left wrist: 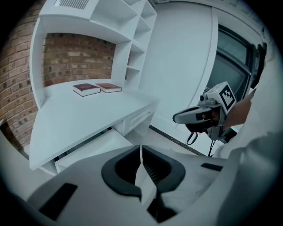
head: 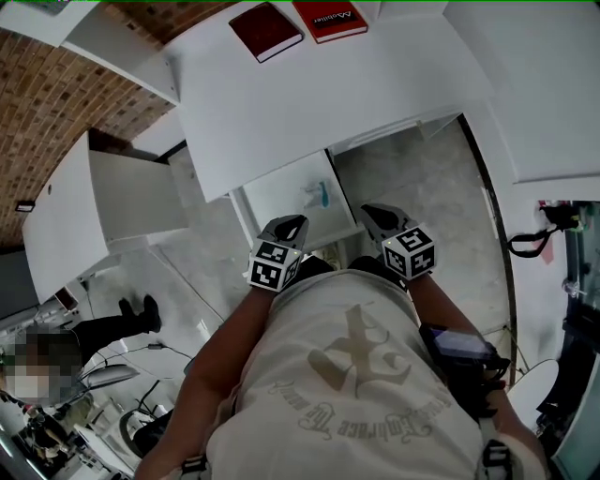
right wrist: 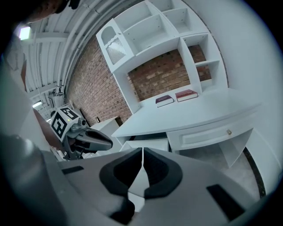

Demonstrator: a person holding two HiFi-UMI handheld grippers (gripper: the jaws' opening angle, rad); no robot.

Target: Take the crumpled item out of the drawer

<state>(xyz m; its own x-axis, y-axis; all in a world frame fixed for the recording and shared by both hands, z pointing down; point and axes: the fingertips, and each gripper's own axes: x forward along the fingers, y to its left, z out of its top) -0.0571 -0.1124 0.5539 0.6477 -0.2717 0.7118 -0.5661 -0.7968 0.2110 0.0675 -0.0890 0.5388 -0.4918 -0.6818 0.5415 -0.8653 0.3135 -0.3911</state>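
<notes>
Now: left gripper [head: 296, 222], right gripper [head: 368, 211] both closed, empty, near pulled-out drawer [head: 279, 194]; small bluish item [head: 321, 195] lies inside.

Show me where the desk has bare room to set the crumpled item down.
The desk top is bare from its front edge back to the dark red book and the bright red book, which take only the back strip. In the open drawer, the floor left of the crumpled item is also free.

- Two hardcover books: one dark red [head: 266, 31], one bright red [head: 330, 19].
- One white desk [head: 309, 103].
- One open white drawer [head: 281, 192].
- One small teal-and-white item [head: 320, 195].
- Two grey hand-held grippers: left [head: 297, 220], right [head: 367, 210].
</notes>
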